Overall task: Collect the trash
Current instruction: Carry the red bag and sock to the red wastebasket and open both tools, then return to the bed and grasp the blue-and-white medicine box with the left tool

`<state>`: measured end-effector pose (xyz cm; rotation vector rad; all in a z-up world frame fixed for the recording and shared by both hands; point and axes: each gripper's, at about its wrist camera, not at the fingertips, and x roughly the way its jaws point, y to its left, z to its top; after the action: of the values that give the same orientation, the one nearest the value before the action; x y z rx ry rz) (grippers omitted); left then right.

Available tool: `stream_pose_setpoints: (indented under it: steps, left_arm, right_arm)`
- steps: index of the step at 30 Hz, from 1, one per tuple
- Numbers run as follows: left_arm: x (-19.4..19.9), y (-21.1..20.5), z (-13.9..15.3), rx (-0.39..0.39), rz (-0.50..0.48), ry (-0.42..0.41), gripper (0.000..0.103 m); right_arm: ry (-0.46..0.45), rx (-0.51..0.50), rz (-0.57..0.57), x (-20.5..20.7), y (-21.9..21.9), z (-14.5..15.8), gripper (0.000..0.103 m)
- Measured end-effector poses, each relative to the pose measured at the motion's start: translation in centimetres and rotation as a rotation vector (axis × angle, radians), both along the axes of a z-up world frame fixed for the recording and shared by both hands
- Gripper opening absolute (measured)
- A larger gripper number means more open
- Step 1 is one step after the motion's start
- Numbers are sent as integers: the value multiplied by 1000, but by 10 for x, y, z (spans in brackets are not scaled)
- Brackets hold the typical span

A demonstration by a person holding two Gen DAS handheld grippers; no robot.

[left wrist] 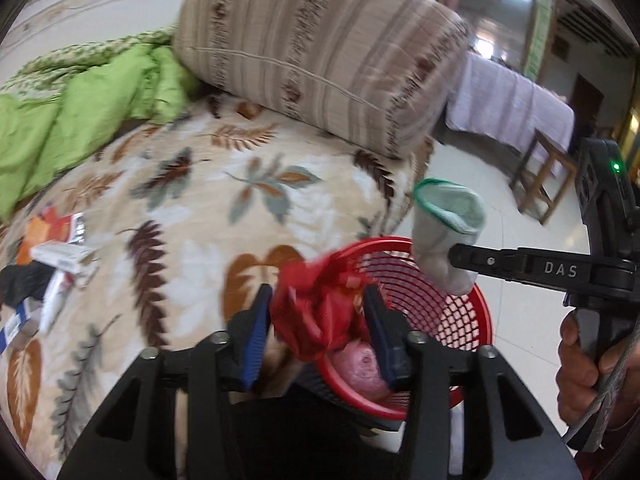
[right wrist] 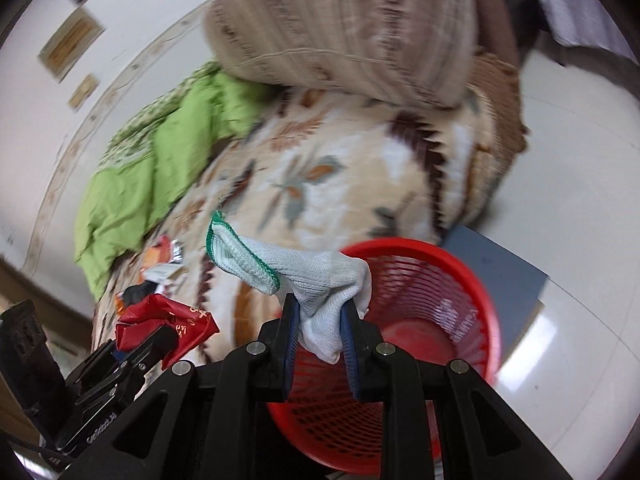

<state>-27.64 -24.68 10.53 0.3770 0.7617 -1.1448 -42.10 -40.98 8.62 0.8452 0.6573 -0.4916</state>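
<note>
Loose trash (left wrist: 52, 264): boxes and wrappers heaped on the blanket at 9 o'clock in the left wrist view; blurred, long axes not readable.

Red wrapper (left wrist: 316, 312): crumpled foil, lodged between the blue pads of the left gripper (left wrist: 318, 322) at 6 o'clock, over the near rim of the basket. Jaws part-spread; left pad just beside the foil, right pad apart from it, no firm pinch visible. Long axis runs roughly 11 to 5 o'clock. In the right wrist view, same wrapper (right wrist: 168, 326) at 8 o'clock, sticking out past that gripper's fingers.

Red basket (left wrist: 452, 320): round plastic mesh, mouth up, standing on the floor against the bed's edge; a pink bundle (left wrist: 362, 368) lying inside.

White glove (right wrist: 312, 280): knit, green-trimmed cuff, pinched tight in the right gripper (right wrist: 320, 344) at 6 o'clock of the right wrist view. Long axis runs 10 to 5 o'clock, cuff end up and left, crushed finger end hanging below the pads over the basket (right wrist: 420, 272) mouth. In the left wrist view, glove (left wrist: 444, 224) held above the far rim, cuff opening towards 11 o'clock.

Surface: bed with a leaf-print cream blanket (left wrist: 192, 208), green quilt (left wrist: 80, 112) at 10 o'clock, striped brown bolster (left wrist: 320, 56) at 12 o'clock.

Room: pale tiled floor (right wrist: 580, 184), white wall, a cloth-draped table (left wrist: 516, 108) and wooden stool (left wrist: 540, 176) at 2 o'clock.
</note>
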Motion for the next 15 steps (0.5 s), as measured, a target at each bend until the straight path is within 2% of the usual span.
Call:
stream_pose_setpoints:
  steps: [1, 2, 5, 9, 15]
  left_arm:
    - [-3, -4, -1, 4, -5, -2, 64]
    - [-7, -5, 0, 3, -6, -4, 67]
    - [-9, -6, 2, -6, -13, 0, 69]
    - [3, 5, 6, -16, 28, -1, 69]
    - [32, 38, 9, -23, 148, -27, 69]
  right_arm:
    - [6, 10, -14, -4, -4, -3, 27]
    - [8, 17, -28, -8, -7, -5, 33]
    - [20, 9, -70, -17, -13, -6, 54]
    - [7, -18, -74, -16, -12, 1, 56]
    - [-28, -26, 11, 13, 3, 8, 56]
